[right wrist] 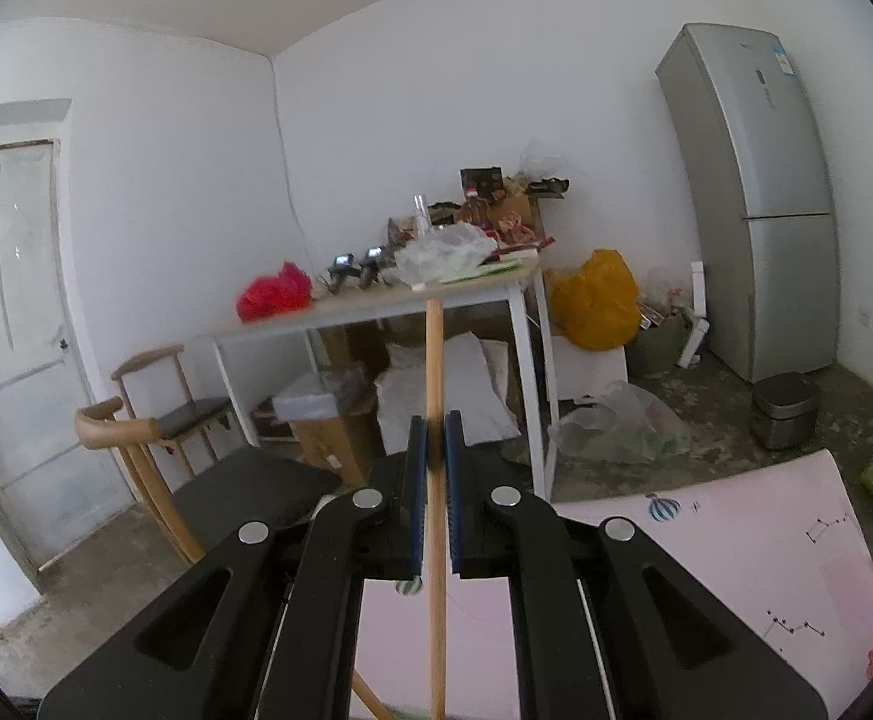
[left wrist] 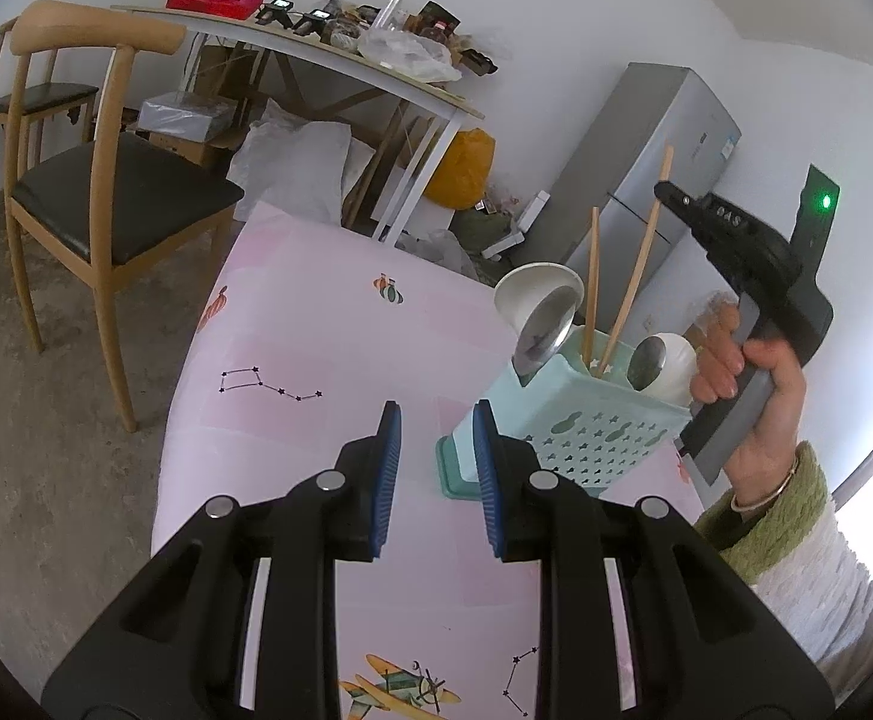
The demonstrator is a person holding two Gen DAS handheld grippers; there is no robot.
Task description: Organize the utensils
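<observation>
A light teal utensil holder [left wrist: 580, 438] with star cut-outs stands on the pink tablecloth [left wrist: 328, 348]. It holds two metal spoons [left wrist: 547, 321], two white ceramic spoons [left wrist: 673, 369] and two wooden chopsticks [left wrist: 592, 288]. My left gripper [left wrist: 436, 420] is open and empty, just left of the holder's base. My right gripper [right wrist: 434, 438] is shut on a wooden chopstick [right wrist: 435, 360] that stands upright between the pads. In the left wrist view the right gripper's body [left wrist: 754, 264] is held above the holder, on the taller chopstick [left wrist: 640, 258].
Two wooden chairs [left wrist: 106, 180] stand left of the table. A cluttered white table [right wrist: 376, 300], a yellow bag [right wrist: 598, 300], a plastic bag [right wrist: 622, 426] and a grey fridge [right wrist: 754, 198] stand behind. The pink tablecloth's edge [right wrist: 706, 510] shows lower right.
</observation>
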